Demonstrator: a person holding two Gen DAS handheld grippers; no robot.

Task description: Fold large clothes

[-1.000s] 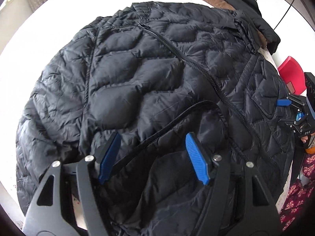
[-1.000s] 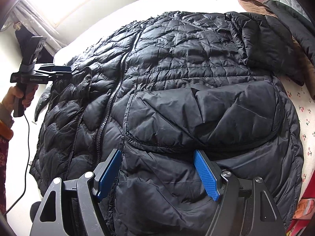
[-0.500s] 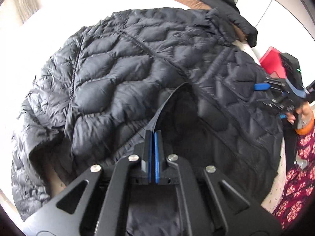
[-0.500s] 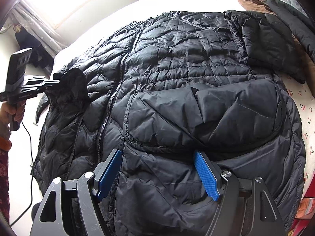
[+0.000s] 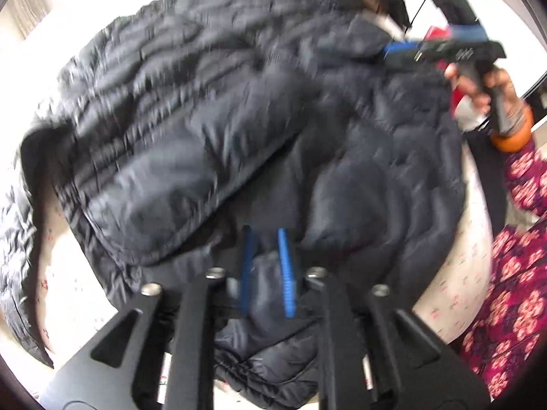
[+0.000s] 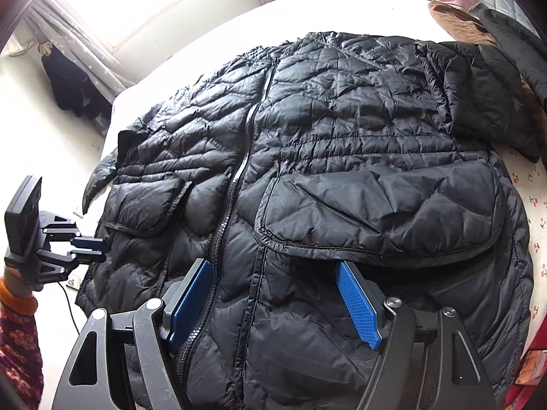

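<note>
Only the left gripper (image 5: 266,266) view shows jaws bunching jacket (image 5: 205,130).

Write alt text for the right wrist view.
A black quilted puffer jacket lies spread, zipped, on a white bed, filling the view. The right gripper hangs open over its hem, blue pads apart. At far left, the left gripper meets the jacket's edge, fingers slightly apart.

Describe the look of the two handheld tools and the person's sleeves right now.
Both tools are black linkage frames with silver pivot bolts and blue textured pads: the right tool and the left tool. The left tool carries a black box at its rear, and a thin dark cable hangs below it. The sleeve is maroon floral with an orange cuff.
</note>
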